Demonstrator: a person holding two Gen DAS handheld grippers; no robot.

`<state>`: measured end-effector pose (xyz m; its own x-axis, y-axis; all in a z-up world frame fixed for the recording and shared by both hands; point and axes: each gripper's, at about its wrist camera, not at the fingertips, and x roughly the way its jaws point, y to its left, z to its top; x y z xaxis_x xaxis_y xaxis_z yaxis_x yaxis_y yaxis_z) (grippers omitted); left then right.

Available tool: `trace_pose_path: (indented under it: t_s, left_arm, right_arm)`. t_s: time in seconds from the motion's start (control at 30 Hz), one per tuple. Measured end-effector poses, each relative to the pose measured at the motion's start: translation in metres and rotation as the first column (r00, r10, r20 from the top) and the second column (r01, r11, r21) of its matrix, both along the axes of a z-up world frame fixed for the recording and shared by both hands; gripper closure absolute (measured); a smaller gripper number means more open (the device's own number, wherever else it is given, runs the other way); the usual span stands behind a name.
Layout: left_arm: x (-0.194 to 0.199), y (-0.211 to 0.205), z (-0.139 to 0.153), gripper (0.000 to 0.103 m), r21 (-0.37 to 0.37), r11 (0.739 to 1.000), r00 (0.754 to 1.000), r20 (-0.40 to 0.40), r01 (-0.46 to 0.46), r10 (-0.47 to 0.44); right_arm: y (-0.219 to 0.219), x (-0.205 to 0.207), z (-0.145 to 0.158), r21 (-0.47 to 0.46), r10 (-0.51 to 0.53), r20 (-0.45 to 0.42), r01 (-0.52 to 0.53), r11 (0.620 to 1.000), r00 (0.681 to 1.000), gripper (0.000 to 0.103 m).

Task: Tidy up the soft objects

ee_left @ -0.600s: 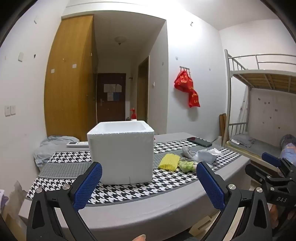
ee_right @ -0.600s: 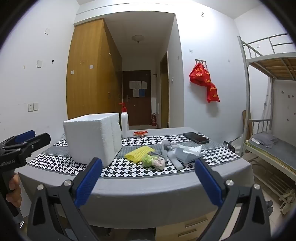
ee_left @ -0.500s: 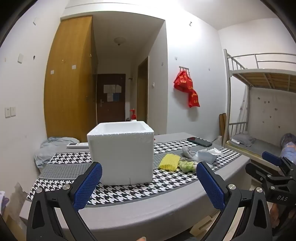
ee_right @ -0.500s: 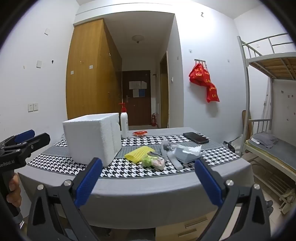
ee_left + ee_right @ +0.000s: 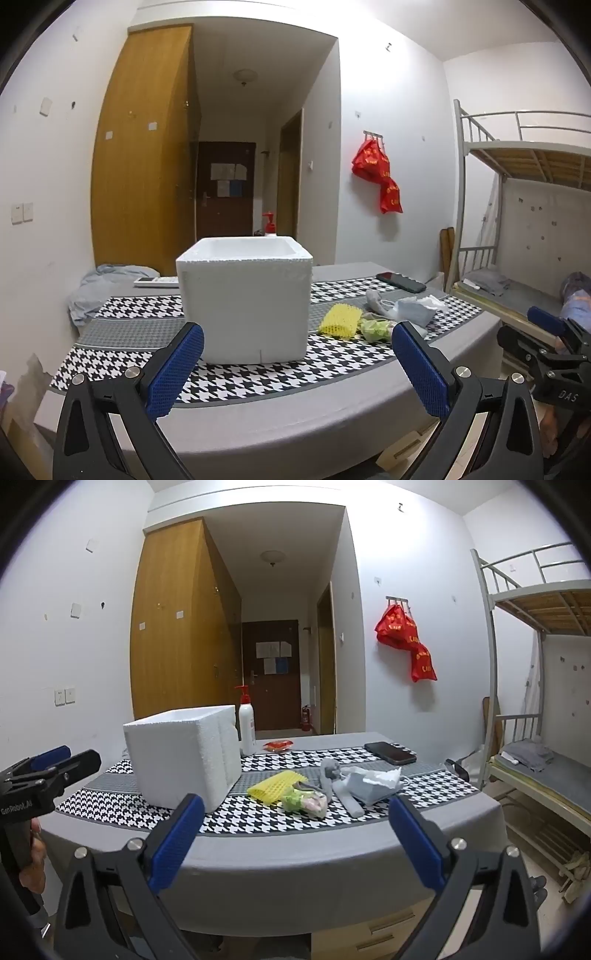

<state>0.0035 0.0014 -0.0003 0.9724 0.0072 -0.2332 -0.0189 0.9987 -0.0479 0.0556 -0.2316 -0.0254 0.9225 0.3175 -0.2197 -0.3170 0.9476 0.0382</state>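
Note:
A white foam box (image 5: 245,301) (image 5: 184,758), open at the top, stands on the houndstooth table runner (image 5: 258,376). To its right lie soft things: a yellow foam net (image 5: 340,320) (image 5: 277,786), a green and pink bundle (image 5: 375,328) (image 5: 306,801), a grey sock (image 5: 334,782) and a pale blue cloth (image 5: 413,310) (image 5: 373,784). My left gripper (image 5: 295,367) is open and empty, before the table's front edge, facing the box. My right gripper (image 5: 293,843) is open and empty, short of the table, facing the soft things.
A black phone (image 5: 389,752) lies at the table's back right. A white pump bottle (image 5: 246,723) and a red packet (image 5: 279,744) stand behind the box. A remote (image 5: 157,282) and grey cloth (image 5: 99,286) lie back left. A bunk bed (image 5: 535,686) stands to the right.

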Motion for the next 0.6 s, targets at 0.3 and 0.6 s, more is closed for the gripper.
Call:
trace_pose_path:
  t_s: [0.3,0.6]
  left_arm:
    - [-0.0013,0.0052,0.0018,0.001,-0.020,0.999,0.999,0.015,-0.037,0.037]
    - [-0.0008,0.0050,0.0001,0.001,-0.026,1.000,1.000,0.003,-0.010,0.010]
  right_arm:
    - [-0.0007,-0.0006,0.0009,-0.001,0.001,0.005,-0.001,1.000,1.000,0.002]
    - [-0.0018,0.0002,0.0011,0.006,0.002,0.004,-0.002,1.000,1.000,0.002]
